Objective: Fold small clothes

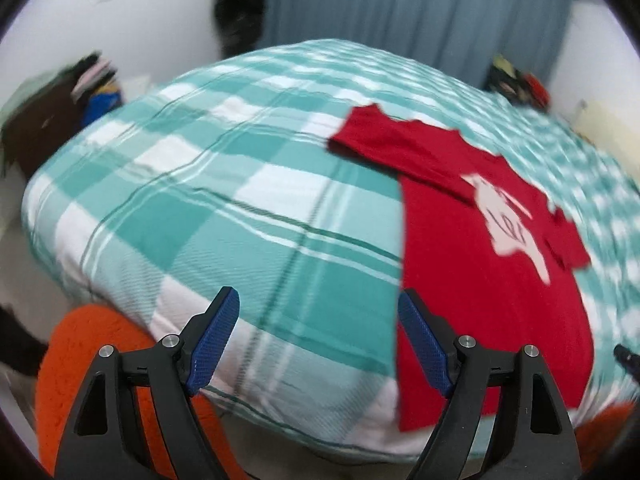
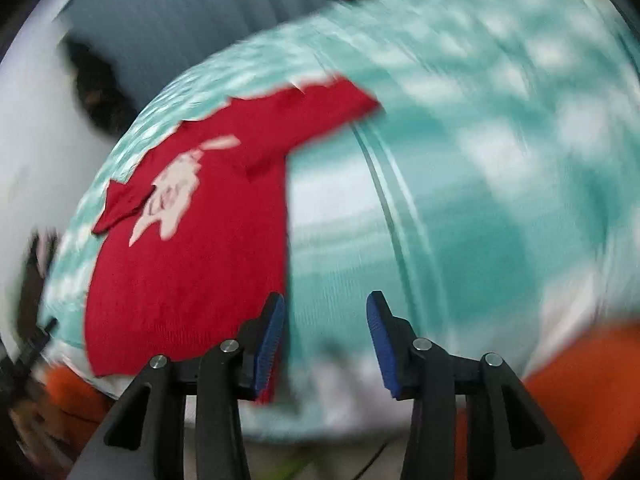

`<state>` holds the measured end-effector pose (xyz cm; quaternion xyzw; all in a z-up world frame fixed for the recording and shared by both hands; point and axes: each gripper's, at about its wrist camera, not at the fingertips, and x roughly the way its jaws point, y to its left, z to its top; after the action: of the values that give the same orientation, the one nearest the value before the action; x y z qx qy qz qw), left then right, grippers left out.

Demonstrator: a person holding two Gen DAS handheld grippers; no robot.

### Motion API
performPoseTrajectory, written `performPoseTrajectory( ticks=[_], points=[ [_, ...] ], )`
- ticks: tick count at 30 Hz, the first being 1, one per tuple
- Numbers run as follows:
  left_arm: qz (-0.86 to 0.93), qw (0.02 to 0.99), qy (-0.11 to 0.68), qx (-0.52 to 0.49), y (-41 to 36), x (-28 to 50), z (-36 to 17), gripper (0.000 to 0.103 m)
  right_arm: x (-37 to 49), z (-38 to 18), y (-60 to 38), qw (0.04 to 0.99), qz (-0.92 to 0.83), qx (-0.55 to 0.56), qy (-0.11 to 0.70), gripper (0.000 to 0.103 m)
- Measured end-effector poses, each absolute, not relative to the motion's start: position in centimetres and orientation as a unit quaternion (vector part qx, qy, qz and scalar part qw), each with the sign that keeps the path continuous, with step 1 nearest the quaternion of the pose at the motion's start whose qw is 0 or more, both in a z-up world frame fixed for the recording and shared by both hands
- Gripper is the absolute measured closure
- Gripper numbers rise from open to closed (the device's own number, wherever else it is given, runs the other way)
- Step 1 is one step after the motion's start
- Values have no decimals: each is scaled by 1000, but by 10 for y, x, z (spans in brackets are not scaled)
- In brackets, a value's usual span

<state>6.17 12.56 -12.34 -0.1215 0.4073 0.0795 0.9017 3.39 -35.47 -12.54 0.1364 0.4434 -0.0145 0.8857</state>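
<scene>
A small red shirt (image 1: pixel 480 280) with a white print (image 1: pixel 508 224) lies flat on the teal-and-white checked bedspread (image 1: pixel 240 200). One sleeve sticks out toward the far left and the other lies folded onto the body. My left gripper (image 1: pixel 318 294) hovers open above the bed's near edge. Only bedspread shows between its blue pads, and its right pad is at the shirt's left hem edge. In the blurred right wrist view, the red shirt (image 2: pixel 192 264) fills the left side. My right gripper (image 2: pixel 327 298) is open, its left pad over the shirt's right edge, with nothing gripped.
Orange fuzzy fabric (image 1: pixel 88 360) lies below the bed's near edge, also orange fabric (image 2: pixel 580 400). Piles of clothes sit at the far left (image 1: pixel 92 80) and far right (image 1: pixel 516 80) of the bed. A grey curtain (image 1: pixel 400 8) hangs behind.
</scene>
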Motion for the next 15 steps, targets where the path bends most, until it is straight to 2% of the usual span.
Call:
performPoseTrajectory(
  ticks=[4,8,11,12,13,15],
  points=[
    [101,885,438,-124,131,70,-141,19,106,-111,-306,894,82,-13,440,56],
    [124,876,445,-135,139,68,-143,19,181,-146,-254,861,137,-183,455,56],
    [139,868,453,-148,146,69,-147,17,213,-174,-249,840,138,-238,467,57],
    [145,864,457,-150,148,70,-149,17,219,-176,-251,839,144,-233,471,74],
    [149,860,462,-153,149,72,-151,17,225,-172,-258,841,151,-212,474,96],
    [159,853,470,-162,153,72,-155,17,232,-145,-294,869,132,-138,456,96]
  ],
)
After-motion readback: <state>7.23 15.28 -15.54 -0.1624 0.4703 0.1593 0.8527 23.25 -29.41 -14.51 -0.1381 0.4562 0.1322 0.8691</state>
